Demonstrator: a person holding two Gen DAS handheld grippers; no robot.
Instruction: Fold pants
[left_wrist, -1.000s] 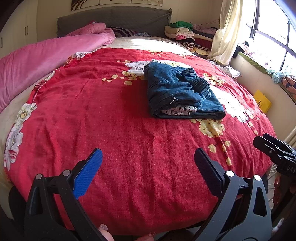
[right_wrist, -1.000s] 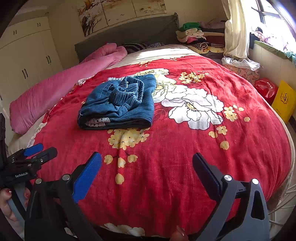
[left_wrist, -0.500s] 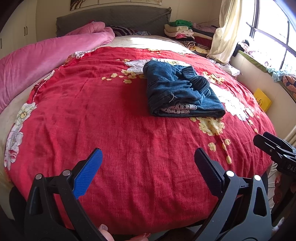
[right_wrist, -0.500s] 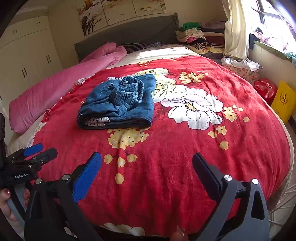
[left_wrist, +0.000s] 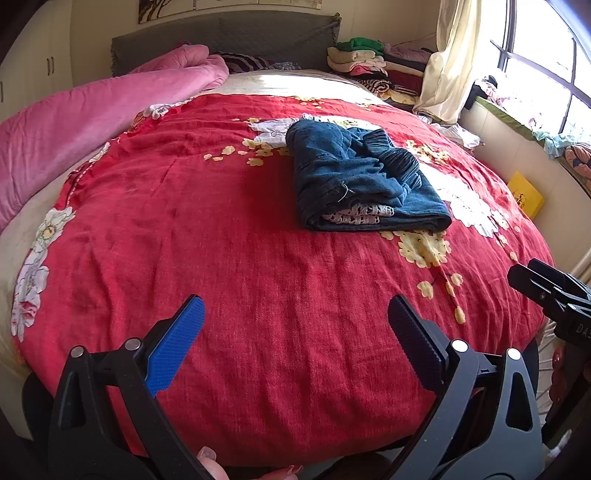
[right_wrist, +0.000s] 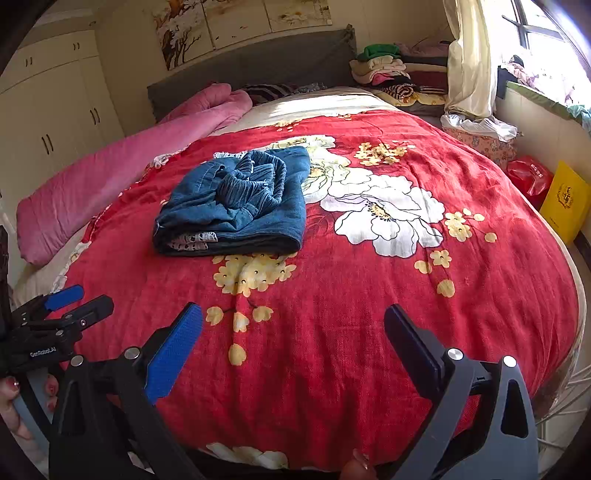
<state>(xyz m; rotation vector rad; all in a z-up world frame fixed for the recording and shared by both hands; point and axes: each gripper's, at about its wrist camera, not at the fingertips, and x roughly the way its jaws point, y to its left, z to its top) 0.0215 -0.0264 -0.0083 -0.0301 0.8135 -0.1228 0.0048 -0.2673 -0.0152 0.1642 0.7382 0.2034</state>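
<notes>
Both tongs, left gripper (left_wrist: 295, 325) and right gripper (right_wrist: 293, 328), spread wide and empty, folded ribbed denim pants (right_wrist: 236, 206) mid-bed, plush red floral blanket (right_wrist: 369, 314), pink quilt (right_wrist: 110, 173) along its left edge.

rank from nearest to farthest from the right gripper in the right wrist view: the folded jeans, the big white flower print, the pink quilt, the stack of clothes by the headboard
From the open right gripper:
1. Folded jeans, ahead and slightly left on the red blanket.
2. Big white flower print, ahead to the right; too close to call against the jeans.
3. Pink quilt, along the bed's left edge.
4. Stack of clothes, far right by the headboard.
</notes>
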